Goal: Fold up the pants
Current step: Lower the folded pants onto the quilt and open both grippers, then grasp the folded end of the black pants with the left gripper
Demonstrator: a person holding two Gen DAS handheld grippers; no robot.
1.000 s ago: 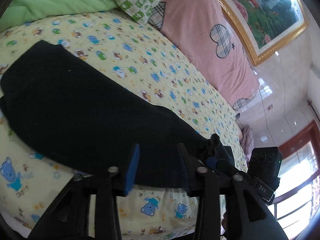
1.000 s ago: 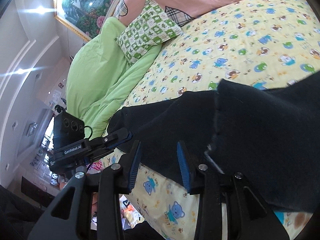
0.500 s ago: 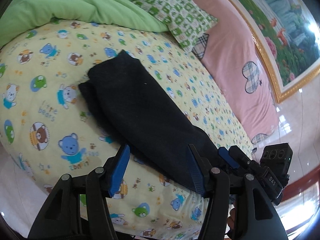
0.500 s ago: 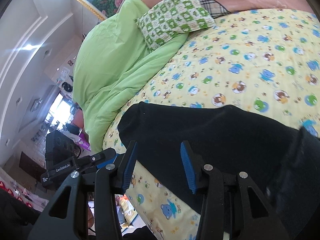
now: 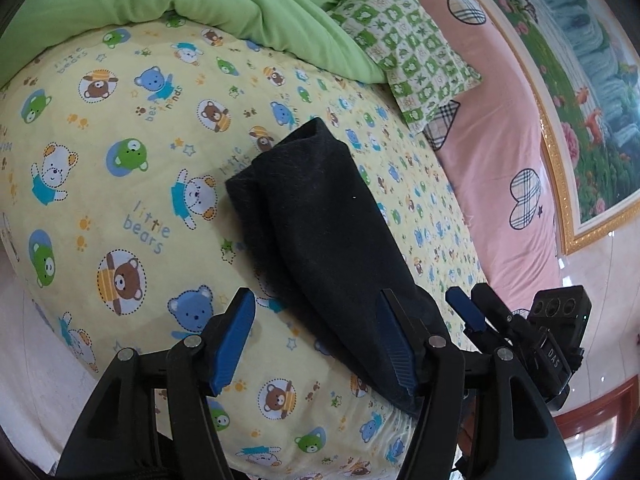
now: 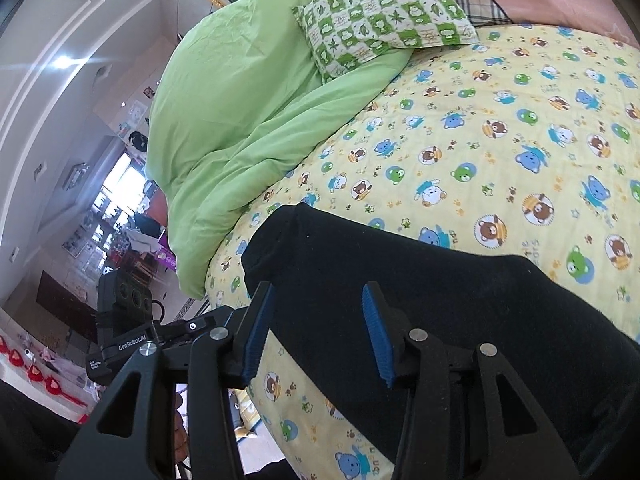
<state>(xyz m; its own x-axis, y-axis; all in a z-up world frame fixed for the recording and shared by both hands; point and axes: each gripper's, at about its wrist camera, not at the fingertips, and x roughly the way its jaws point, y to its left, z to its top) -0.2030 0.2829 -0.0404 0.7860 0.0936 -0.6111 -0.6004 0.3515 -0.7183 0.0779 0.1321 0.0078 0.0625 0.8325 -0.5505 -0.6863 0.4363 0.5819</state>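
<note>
The bed (image 5: 100,168), spread with a yellow bear-print sheet, filled most of both views, with a rumpled green duvet (image 6: 224,120) and a green checked pillow (image 6: 384,8) heaped at its far side against a pink headboard (image 5: 500,128). Along the bed's near edge lay the black pants (image 5: 320,232), now a long, narrow strip with one layer resting on another. A second earlier they had spread much broader across the sheet and a raised flap of cloth hung close to the right camera; that flap had since come down flat, so the lengthwise fold appeared finished. The left hand-held gripper (image 5: 316,340) had drawn back and up from the cloth, its blue pads wide apart and holding nothing, poised over the near end of the strip. The right hand-held gripper (image 6: 318,332) likewise stood wide and empty above the other end (image 6: 280,240) of the pants. Judging by this, the next step would likely be a crosswise fold, each gripper needing to take an end afresh.
</note>
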